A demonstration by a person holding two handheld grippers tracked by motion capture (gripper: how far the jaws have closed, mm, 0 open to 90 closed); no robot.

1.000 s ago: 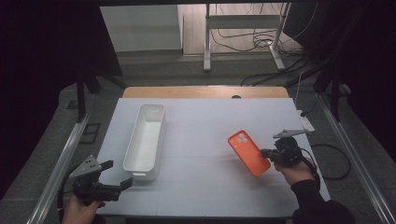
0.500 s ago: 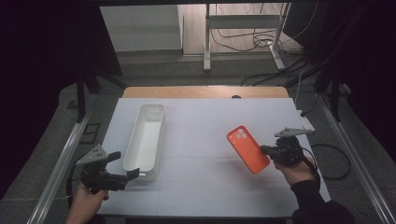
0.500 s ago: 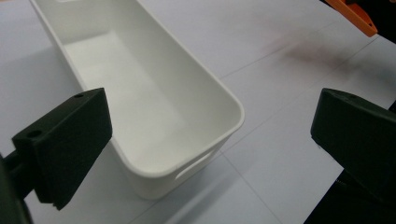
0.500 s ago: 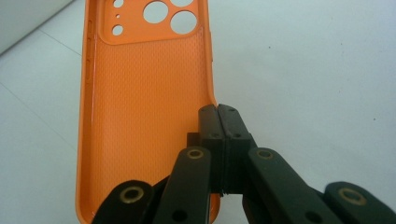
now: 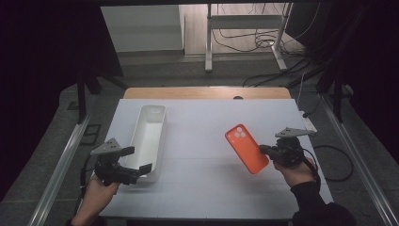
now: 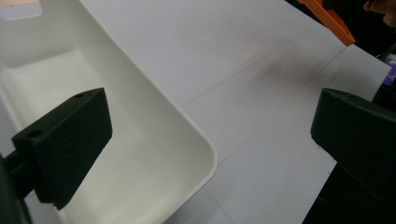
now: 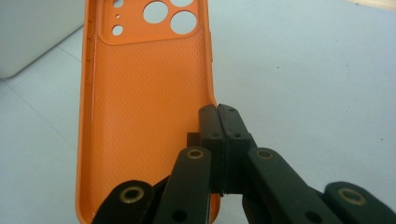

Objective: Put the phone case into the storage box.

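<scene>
Right gripper (image 5: pixel 266 150) clamped on orange phone case (image 5: pixel 246 148) side edge. White tray (image 5: pixel 149 136) lies nine o'clock, long axis twelve-to-six. Left gripper (image 5: pixel 140 160) open, straddling tray's near corner.

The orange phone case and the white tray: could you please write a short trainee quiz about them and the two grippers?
1. True or false: the right gripper is shut on the orange phone case.
2. Which gripper has open jaws beside the white tray?
3. The tray holds: A) a phone, B) nothing visible, C) a cup.

Key: 1 true. 2 the left gripper. 3 B.
</scene>
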